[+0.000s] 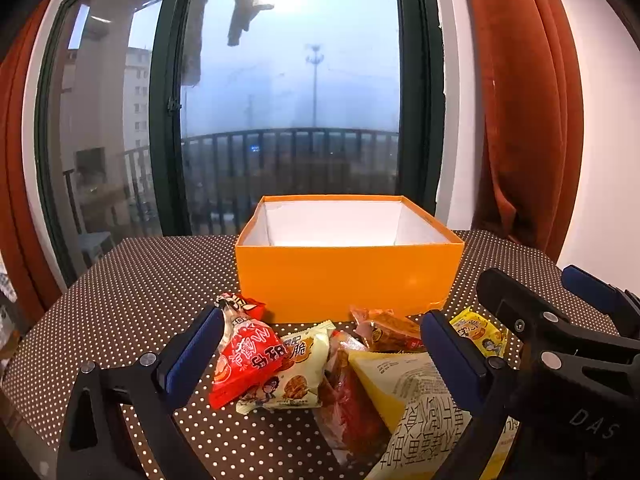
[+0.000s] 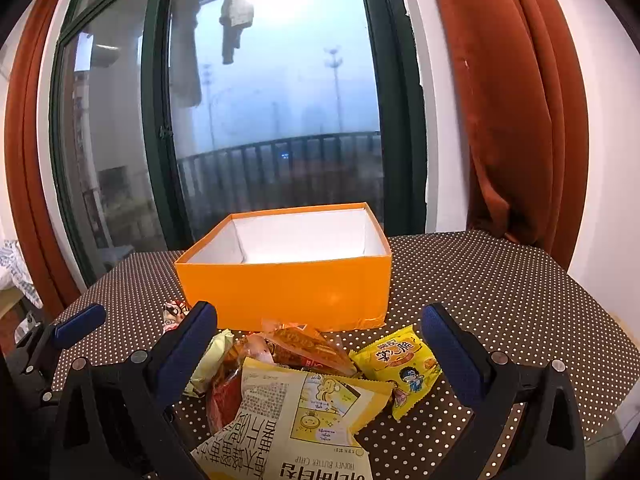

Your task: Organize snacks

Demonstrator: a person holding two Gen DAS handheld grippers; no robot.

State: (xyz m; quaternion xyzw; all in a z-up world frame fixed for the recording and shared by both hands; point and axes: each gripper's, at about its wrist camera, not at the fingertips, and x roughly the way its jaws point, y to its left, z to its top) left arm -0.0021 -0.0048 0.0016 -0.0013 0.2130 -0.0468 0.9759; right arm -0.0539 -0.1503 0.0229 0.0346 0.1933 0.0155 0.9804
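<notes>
An open orange box [image 1: 348, 276] [image 2: 288, 288] with a white inside stands on the dotted table, nothing visible in it. In front of it lies a heap of snack packets: a red packet [image 1: 244, 364], a cream packet [image 1: 298, 372], a dark red packet [image 1: 348, 396], an orange-brown packet [image 1: 390, 332] [image 2: 308, 346], a small yellow packet [image 1: 478, 332] [image 2: 400, 364] and a large yellow honey butter chip bag [image 1: 416, 400] [image 2: 292, 416]. My left gripper [image 1: 320, 356] is open above the heap. My right gripper [image 2: 320, 352] is open too, over the chip bag.
The table [image 2: 500, 300] wears a brown cloth with white dots; its edges fall away left and right. Behind the box are a large window with a balcony railing [image 1: 280, 152] and rust curtains [image 1: 528, 120]. The right gripper's body [image 1: 568, 340] crowds the left wrist view.
</notes>
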